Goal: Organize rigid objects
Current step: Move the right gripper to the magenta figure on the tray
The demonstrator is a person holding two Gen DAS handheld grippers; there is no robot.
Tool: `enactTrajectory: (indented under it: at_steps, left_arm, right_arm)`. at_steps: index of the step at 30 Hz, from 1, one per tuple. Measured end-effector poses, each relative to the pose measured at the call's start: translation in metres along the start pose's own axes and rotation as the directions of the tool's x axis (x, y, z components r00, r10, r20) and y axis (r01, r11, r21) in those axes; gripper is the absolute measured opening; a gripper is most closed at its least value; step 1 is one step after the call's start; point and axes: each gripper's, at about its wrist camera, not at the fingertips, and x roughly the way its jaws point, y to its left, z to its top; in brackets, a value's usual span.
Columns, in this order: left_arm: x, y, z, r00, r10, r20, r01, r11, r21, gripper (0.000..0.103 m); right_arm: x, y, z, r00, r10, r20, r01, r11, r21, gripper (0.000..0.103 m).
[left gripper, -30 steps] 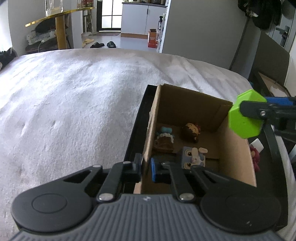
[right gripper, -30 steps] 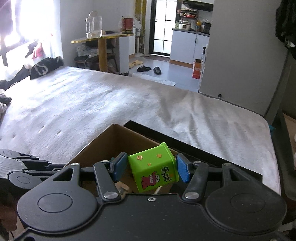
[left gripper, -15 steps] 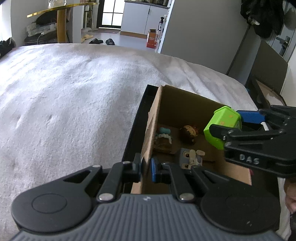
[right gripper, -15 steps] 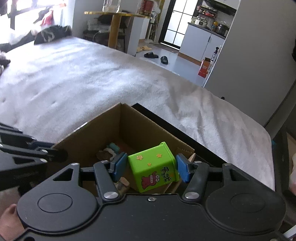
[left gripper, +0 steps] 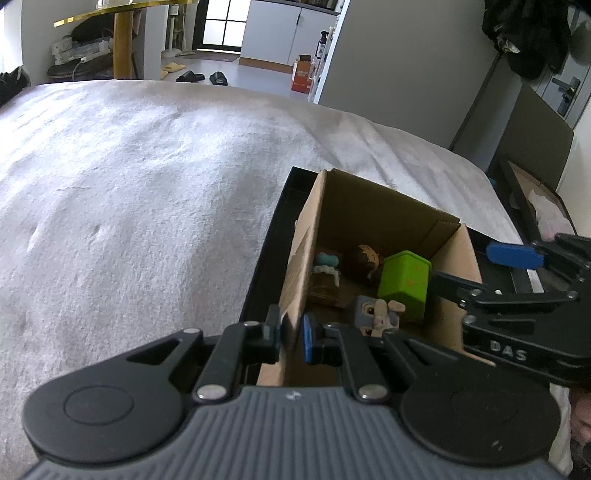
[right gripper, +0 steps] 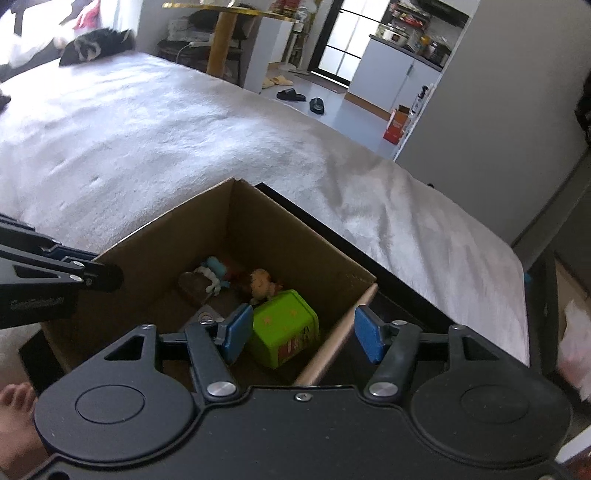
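An open cardboard box (left gripper: 373, 210) (right gripper: 258, 221) stands in a black tray on the bed. A green cube toy (left gripper: 404, 284) (right gripper: 286, 332) lies inside it, beside a brown-haired figurine (left gripper: 365, 258) (right gripper: 262, 282), a grey bunny block (left gripper: 376, 314) and a blue-and-white toy (right gripper: 212, 275). My left gripper (left gripper: 291, 334) is shut on the box's near left wall. My right gripper (right gripper: 301, 334) is open above the box's right side, with the green cube below and free of its pads; it also shows in the left wrist view (left gripper: 513, 273).
The black tray (left gripper: 269, 236) rims the box on the grey bedspread (left gripper: 147, 184). A dark bedside frame (left gripper: 532, 147) and another carton stand to the right. A pink item (right gripper: 576, 339) lies at the far right. A gold table (right gripper: 221, 33) and kitchen lie beyond.
My right gripper came down over the box, opened and let go of the green cube, which now rests on the box floor. My left gripper has kept its hold on the box wall.
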Motion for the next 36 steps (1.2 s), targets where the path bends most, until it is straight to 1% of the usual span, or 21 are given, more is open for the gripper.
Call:
enactTrajectory:
  at_steps: [4,8,12,16,18,20,23,31,36]
  left_arm:
    - [-0.004,-0.003,0.002,1.0,0.003,0.01,-0.004,1.0,0.01,0.011]
    - [-0.01,-0.007,0.005,1.0,0.01,0.023,-0.01,1.0,0.018,0.014]
    - [-0.011,-0.008,0.008,1.0,0.007,0.01,-0.007,1.0,0.008,0.015]
    - [-0.015,-0.011,0.011,1.0,0.009,0.017,-0.009,1.0,0.02,0.018]
    - [-0.016,-0.013,0.012,1.0,0.016,0.019,-0.017,0.999,0.028,0.029]
    - [-0.016,-0.017,0.013,0.999,0.029,0.014,-0.03,0.999,0.033,0.053]
    - [-0.013,-0.021,0.013,0.999,0.035,0.008,-0.035,0.999,0.03,0.068]
    - [-0.01,-0.044,0.011,0.998,0.068,0.009,-0.068,0.992,0.11,0.077]
    - [-0.006,-0.056,0.008,0.996,0.089,0.005,-0.089,0.984,0.156,0.081]
  right_arm:
    - [-0.008,-0.008,-0.002,1.0,0.009,0.007,-0.009,0.999,0.038,0.062]
    - [-0.017,-0.02,-0.006,1.0,0.02,0.023,-0.023,0.995,0.098,0.063]
    - [-0.02,-0.032,-0.012,1.0,0.008,0.023,-0.011,0.991,0.133,0.063]
    - [-0.021,-0.043,-0.022,1.0,0.001,0.017,-0.004,0.986,0.169,0.063]
    - [-0.02,-0.048,-0.029,1.0,-0.001,0.011,-0.001,0.982,0.188,0.063]
    - [-0.018,-0.053,-0.035,1.0,-0.004,0.003,0.003,0.979,0.204,0.066]
    - [-0.015,-0.06,-0.046,1.0,0.0,-0.009,0.003,0.972,0.237,0.066]
    - [-0.002,-0.074,-0.075,0.999,0.01,-0.043,0.003,0.952,0.305,0.066]
    - [0.009,-0.084,-0.089,0.998,0.014,-0.057,0.009,0.922,0.387,0.066]
